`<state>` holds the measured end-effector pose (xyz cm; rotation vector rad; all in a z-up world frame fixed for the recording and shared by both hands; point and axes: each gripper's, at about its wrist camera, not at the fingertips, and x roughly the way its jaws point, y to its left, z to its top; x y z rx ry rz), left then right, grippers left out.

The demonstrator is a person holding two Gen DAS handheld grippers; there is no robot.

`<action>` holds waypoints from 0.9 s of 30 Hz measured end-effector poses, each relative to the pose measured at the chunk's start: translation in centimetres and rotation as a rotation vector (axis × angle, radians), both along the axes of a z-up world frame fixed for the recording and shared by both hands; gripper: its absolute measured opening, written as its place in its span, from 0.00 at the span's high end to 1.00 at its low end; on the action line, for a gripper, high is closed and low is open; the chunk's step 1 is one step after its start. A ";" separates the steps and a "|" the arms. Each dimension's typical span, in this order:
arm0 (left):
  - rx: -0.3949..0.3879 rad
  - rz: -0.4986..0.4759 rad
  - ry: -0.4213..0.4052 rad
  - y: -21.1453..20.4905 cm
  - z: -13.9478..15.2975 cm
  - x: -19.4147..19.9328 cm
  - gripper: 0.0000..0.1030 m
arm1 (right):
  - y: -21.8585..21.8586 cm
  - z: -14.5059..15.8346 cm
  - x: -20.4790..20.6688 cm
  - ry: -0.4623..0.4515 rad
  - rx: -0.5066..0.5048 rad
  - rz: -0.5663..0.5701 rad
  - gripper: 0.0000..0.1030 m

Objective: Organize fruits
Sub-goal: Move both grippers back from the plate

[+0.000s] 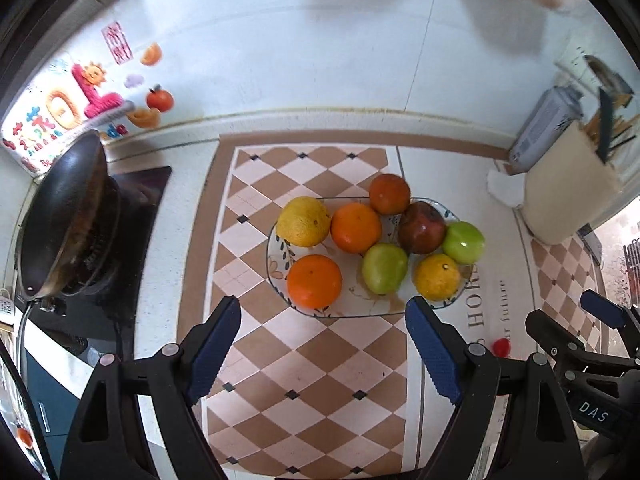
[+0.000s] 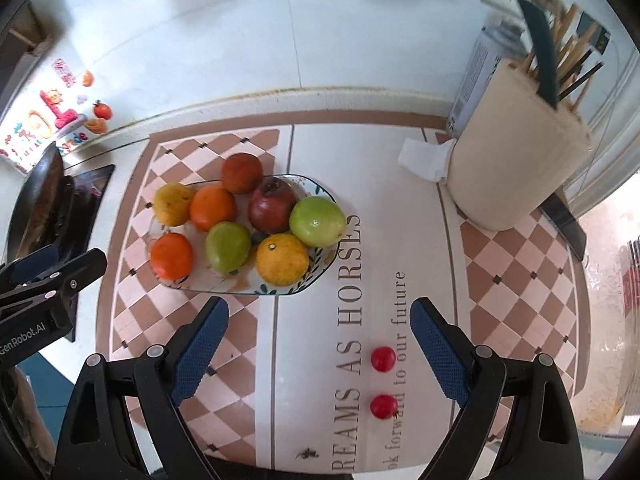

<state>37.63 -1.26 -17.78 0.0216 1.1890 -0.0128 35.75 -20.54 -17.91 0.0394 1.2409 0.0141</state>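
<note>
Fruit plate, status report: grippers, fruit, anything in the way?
Left gripper and right gripper open, empty, above the counter. Eight fruits on plate. Two small red fruits loose beside it. Nothing blocking.

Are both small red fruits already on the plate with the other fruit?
No. In the right wrist view both small red fruits lie on the mat, apart from the plate.

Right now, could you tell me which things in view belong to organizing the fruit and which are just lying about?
Belong to the job:
- plate holding eight fruits
- two small red fruits on the mat, off the plate
- left gripper and right gripper, both open and empty

Just lying about:
- utensil holder
- crumpled tissue
- black pan
- wall stickers
</note>
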 end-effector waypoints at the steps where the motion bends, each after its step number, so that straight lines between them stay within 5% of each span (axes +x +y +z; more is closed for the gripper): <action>1: -0.001 0.003 -0.013 0.1 0.4 -0.4 0.18 | 0.1 0.6 -0.4 -0.011 0.000 0.002 0.08; 11: -0.034 0.010 -0.101 1.1 5.6 -4.9 0.18 | 0.4 7.9 -5.5 -0.134 0.013 0.001 0.08; 27: -0.052 -0.012 -0.171 1.6 10.3 -10.2 0.18 | 1.6 14.5 -10.2 -0.244 0.043 0.019 0.08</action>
